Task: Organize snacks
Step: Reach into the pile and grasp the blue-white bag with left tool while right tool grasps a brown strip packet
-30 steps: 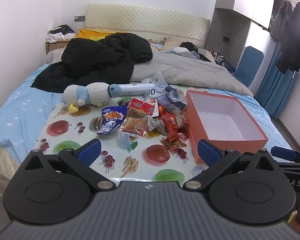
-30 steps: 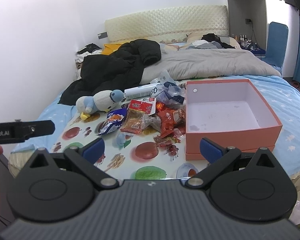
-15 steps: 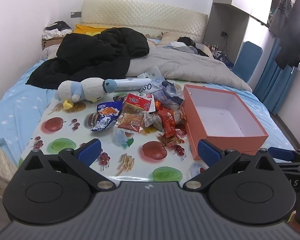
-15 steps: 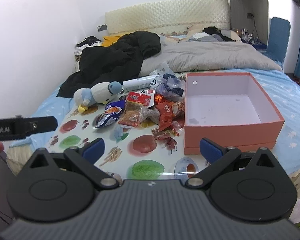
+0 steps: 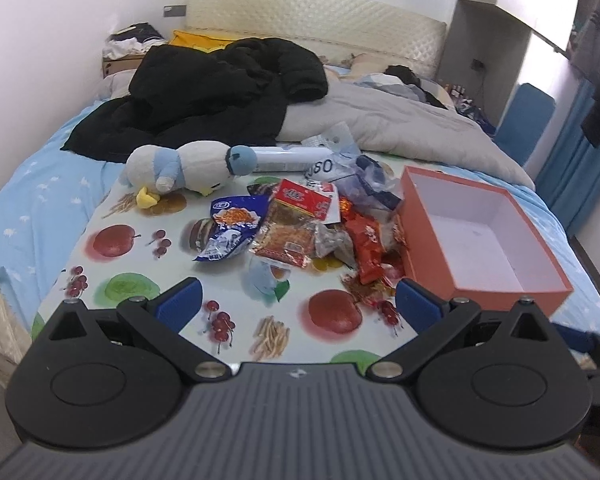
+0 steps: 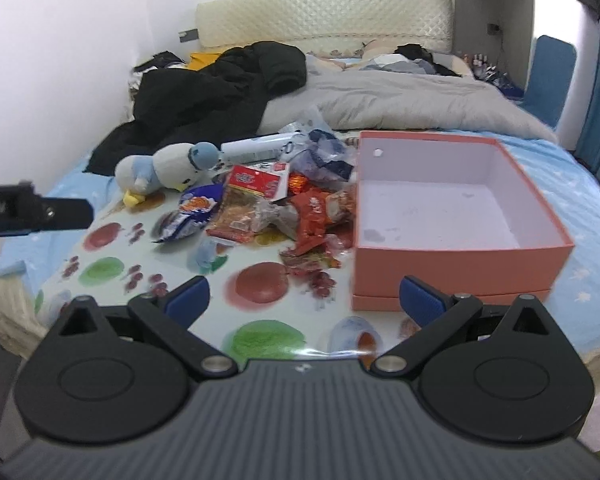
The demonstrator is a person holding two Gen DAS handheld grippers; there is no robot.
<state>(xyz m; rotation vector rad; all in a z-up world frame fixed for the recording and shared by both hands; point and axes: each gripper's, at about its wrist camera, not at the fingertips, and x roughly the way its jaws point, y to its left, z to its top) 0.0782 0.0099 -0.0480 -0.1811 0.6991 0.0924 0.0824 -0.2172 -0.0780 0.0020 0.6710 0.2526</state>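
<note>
Fruit-print mat [image 5: 116, 240] carries snacks [image 5: 300, 224], labels blurred; left gripper [image 5: 298, 304], right gripper [image 6: 304, 294] both spread, empty.

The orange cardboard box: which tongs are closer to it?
Right. The right tongs hover just before the orange cardboard box, their right fingertip overlapping its front wall. The left tongs sit further left, facing the snacks.

Your left gripper [image 5: 298, 302]: matte black body with a ribbed dark grey top plate bearing a small pale mark at centre; two round black discs with recessed circles; angled black link arms, each with a triangular cut-out, pinned by silver screws; blue ribbed fingertips [image 5: 180, 303]. Your right gripper [image 6: 305, 299]: identical build, same silver pivots and blue fingertips [image 6: 422, 299]. Seen from the right wrist view, the left unit's black side bar carries partly legible white lettering.
</note>
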